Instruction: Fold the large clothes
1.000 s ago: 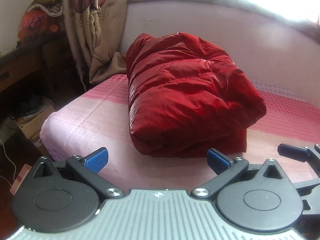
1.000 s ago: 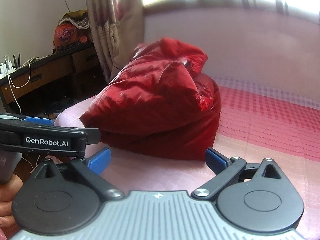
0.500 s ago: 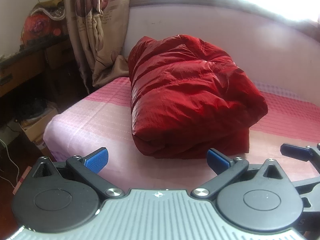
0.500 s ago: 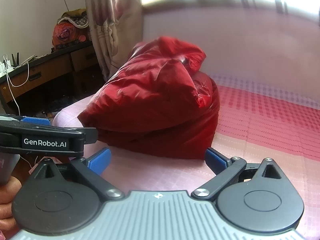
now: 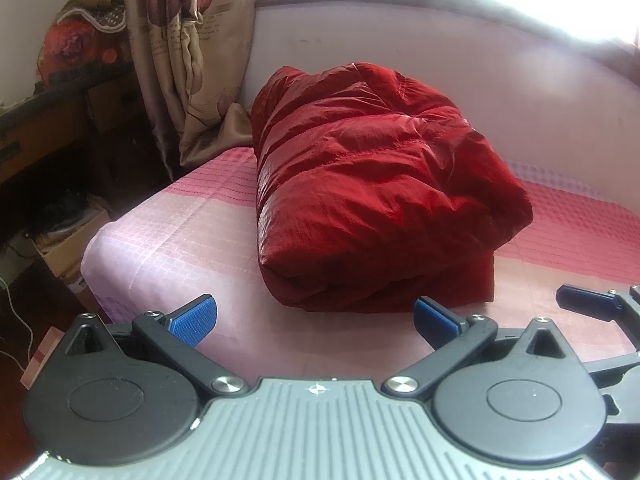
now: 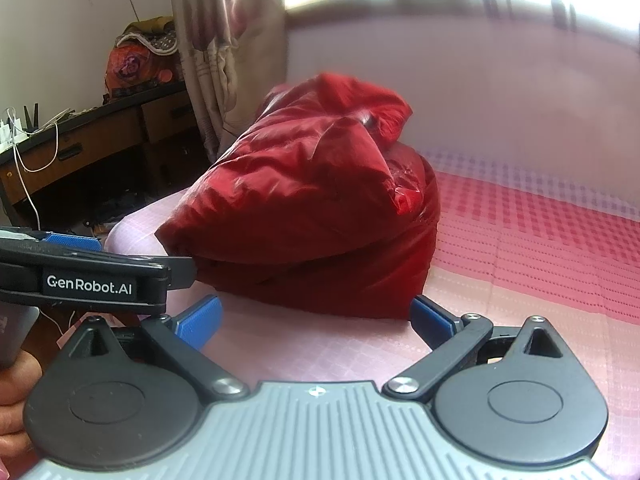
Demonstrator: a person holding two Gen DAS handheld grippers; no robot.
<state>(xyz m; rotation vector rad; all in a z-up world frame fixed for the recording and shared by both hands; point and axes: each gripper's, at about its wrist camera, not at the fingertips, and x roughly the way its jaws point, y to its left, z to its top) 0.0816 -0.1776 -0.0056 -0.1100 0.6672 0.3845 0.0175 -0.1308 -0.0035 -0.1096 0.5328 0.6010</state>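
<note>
Pink checked bedding covers the bed (image 5: pixel 168 248), with a curtain (image 5: pixel 192 60) hung left of the jaws. Ahead of both grippers a folded red jacket (image 5: pixel 372 208) is laid. The left gripper (image 5: pixel 316 316) and right gripper (image 6: pixel 316 316) are held with jaws apart, nothing gripped.

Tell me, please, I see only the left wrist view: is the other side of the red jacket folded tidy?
Observer: Not fully. In the right wrist view, the red jacket has a loose flap standing up on its top.
Operator: And the right gripper, is it open? I see only one finger of it.
Observer: Yes. The right gripper is open, its blue pads wide apart, and it holds nothing.
</note>
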